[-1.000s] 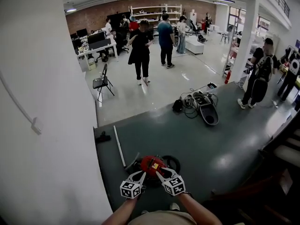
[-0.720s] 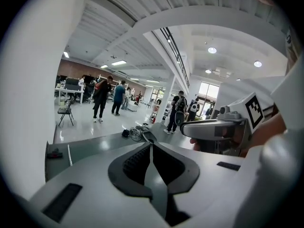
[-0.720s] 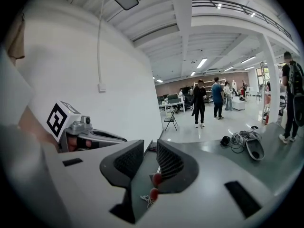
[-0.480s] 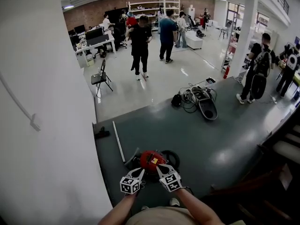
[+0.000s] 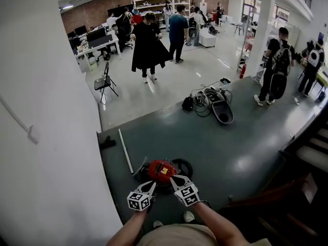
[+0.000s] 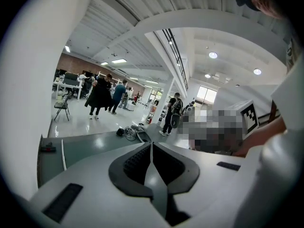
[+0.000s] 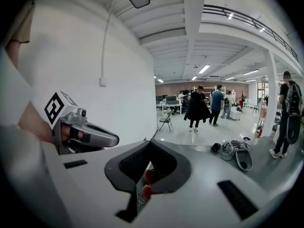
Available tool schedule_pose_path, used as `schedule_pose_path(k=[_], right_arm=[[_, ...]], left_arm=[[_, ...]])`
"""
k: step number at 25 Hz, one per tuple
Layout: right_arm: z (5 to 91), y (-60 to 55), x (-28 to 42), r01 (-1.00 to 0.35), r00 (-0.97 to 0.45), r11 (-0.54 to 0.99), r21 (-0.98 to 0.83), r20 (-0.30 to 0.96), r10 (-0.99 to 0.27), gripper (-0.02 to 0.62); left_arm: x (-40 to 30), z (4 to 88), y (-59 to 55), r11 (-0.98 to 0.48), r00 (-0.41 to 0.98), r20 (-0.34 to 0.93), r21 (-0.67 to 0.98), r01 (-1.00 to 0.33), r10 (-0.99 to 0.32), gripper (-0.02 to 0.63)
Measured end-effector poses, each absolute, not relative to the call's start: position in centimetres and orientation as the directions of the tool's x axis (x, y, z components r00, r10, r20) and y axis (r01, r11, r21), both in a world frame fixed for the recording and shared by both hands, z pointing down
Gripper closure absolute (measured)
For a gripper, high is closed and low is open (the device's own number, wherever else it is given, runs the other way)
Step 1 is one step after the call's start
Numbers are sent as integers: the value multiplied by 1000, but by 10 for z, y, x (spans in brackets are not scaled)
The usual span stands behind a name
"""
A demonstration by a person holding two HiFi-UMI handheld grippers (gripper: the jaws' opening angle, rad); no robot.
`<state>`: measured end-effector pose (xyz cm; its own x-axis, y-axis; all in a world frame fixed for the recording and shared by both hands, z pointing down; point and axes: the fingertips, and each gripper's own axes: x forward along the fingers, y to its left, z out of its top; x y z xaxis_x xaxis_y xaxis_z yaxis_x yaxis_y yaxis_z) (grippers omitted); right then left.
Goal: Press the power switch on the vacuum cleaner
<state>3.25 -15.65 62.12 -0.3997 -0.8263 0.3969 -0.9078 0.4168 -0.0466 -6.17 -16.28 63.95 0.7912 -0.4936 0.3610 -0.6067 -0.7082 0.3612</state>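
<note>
The red vacuum cleaner (image 5: 161, 170) lies on the dark green floor just in front of me, its black wheel (image 5: 183, 166) on the right. In the head view both grippers hover over its near side, the left gripper (image 5: 152, 185) at its left and the right gripper (image 5: 173, 178) above its top. The left gripper view shows the left gripper (image 6: 151, 144) shut with nothing in it. My right gripper (image 7: 149, 142) is shut too, and a bit of the red vacuum cleaner (image 7: 147, 176) shows below its jaws. No switch can be made out.
A white wall (image 5: 46, 137) stands close on the left. A metal tube (image 5: 125, 150) and a small black object (image 5: 107, 143) lie beside it. A second vacuum with cables (image 5: 215, 104) lies farther out. Several people stand beyond. Stairs (image 5: 307, 158) rise at right.
The head view has shifted, so the vacuum and both grippers sit slightly higher and more to the left. The person in the black coat has turned, coat flaring. Both grippers stay over the vacuum.
</note>
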Motion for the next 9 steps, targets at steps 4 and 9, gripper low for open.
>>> schedule_pose_path(k=[4,9], right_arm=[[615,-146,50,-910,-402,409,-65,382,-832,588],[618,-140,78,-911,-401,406,-72,382,-833,588]], left_arm=[[-44,631,-160,-712,796,352,362,-601,-493,600],[-20,633,-160,-725,789,372,330,-604,-489,600]])
